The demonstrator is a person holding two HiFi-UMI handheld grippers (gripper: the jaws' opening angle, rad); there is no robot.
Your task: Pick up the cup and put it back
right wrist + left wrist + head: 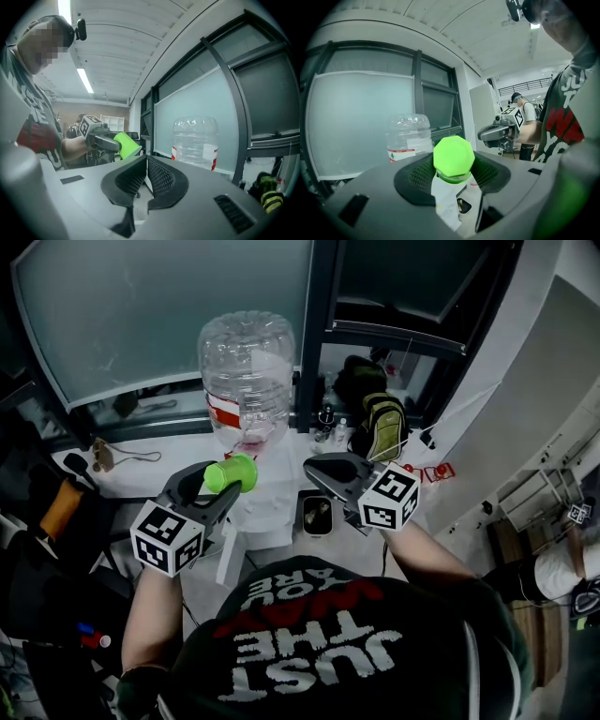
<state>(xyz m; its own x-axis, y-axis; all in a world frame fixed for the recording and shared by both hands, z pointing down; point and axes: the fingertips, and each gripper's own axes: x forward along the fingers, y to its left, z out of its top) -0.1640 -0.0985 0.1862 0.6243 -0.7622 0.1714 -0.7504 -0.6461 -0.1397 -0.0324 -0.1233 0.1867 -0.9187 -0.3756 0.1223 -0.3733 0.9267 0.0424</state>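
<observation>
Lifted stage: the bright green faceted plastic cup (232, 472) is shown clamped between the half-spread jaws of the left gripper (221, 484), lying on its side in the air, just in front of the large clear plastic water bottle (247, 371) on the white dispenser (265, 512); the right gripper (317, 468) is seen alongside, jaws pressed together on nothing. Slippage is judged the chief risk, the smooth tapered wall being gripped by the pads alone; a tilted set-down could tip the cup, and a careless swing could strike the bottle.
</observation>
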